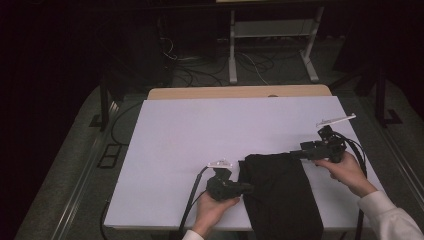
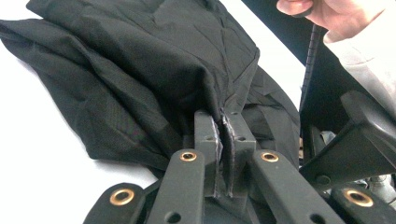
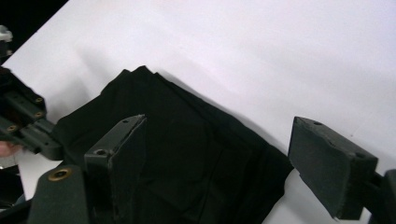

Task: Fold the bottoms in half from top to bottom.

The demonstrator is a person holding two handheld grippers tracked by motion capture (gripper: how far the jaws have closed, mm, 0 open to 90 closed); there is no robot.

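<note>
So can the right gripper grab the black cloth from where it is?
Probably yes: the right gripper is open right at the black cloth, with nothing between them. The left gripper already pinches the other edge.

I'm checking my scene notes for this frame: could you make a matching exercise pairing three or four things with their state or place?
1. left gripper
2. right gripper
3. black fabric garment
4. white rectangular table top

a. jaws wide apart, nothing pinched
b. hangs over the near table edge
c. clamped on a cloth fold
d. bare across its far half

Pairs: 1-c, 2-a, 3-b, 4-d
</note>
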